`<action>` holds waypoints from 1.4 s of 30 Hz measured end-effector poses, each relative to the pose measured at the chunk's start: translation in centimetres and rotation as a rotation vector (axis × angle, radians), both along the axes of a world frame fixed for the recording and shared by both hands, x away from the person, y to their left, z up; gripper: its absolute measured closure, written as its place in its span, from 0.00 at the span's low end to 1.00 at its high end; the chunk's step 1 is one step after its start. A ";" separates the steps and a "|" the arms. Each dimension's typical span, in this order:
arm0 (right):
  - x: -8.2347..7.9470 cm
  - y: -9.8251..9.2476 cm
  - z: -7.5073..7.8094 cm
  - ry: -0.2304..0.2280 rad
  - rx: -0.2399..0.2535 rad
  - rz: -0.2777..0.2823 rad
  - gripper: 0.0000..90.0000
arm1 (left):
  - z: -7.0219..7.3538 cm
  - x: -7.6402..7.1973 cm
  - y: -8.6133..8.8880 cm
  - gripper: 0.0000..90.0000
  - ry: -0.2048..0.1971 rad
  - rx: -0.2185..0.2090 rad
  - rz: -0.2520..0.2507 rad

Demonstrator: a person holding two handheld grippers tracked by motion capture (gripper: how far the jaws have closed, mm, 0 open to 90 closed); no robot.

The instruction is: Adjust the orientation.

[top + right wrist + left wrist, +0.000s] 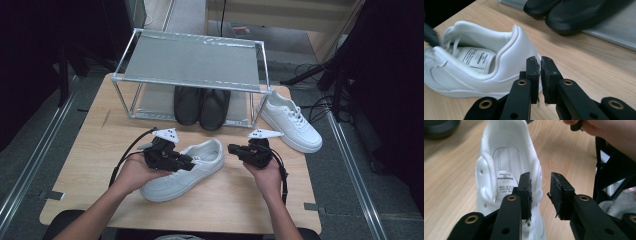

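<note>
Two white leather-look sneakers, two black slip-on shoes, one metal-framed rack with grey fabric shelves. Left gripper, jaws apart with nothing between, over lace area of near sneaker; this lies mid-table toward front edge, smooth upper, padded collar, printed tongue label; toe cut off in left gripper view. Black shoes on lower shelf of rack, heels hidden. Right gripper, jaws nearly together, empty, just beside sneaker heel. Second sneaker near table right edge.

Lighting: even, overhead, moderately bright on the desk; surroundings beyond it dark. Shadows soft (faint under rack). Gripper views: foreground slightly soft.
</note>
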State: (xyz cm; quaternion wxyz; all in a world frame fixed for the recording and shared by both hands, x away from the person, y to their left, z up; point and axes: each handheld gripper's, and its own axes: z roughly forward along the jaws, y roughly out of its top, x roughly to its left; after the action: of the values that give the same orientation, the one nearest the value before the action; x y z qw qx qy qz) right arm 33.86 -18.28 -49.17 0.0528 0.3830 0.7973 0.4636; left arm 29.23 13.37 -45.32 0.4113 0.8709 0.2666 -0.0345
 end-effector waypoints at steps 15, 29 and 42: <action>2.9 2.0 -0.4 0.006 -0.003 0.021 0.99 | -2.8 -2.7 2.0 0.99 0.083 0.021 0.067; 3.2 2.6 -0.5 0.000 -0.028 0.045 1.00 | -3.6 -2.1 2.8 1.00 0.091 -0.020 0.076; 1.8 2.6 -0.4 0.001 -0.049 0.060 1.00 | -3.6 -0.3 5.1 1.00 0.083 -0.022 0.140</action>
State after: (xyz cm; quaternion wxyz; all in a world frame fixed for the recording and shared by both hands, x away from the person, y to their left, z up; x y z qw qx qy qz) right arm 35.68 -15.72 -49.56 0.0479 0.3576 0.8195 0.4452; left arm 28.94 18.45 -48.93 0.4107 0.8435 0.3434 -0.0447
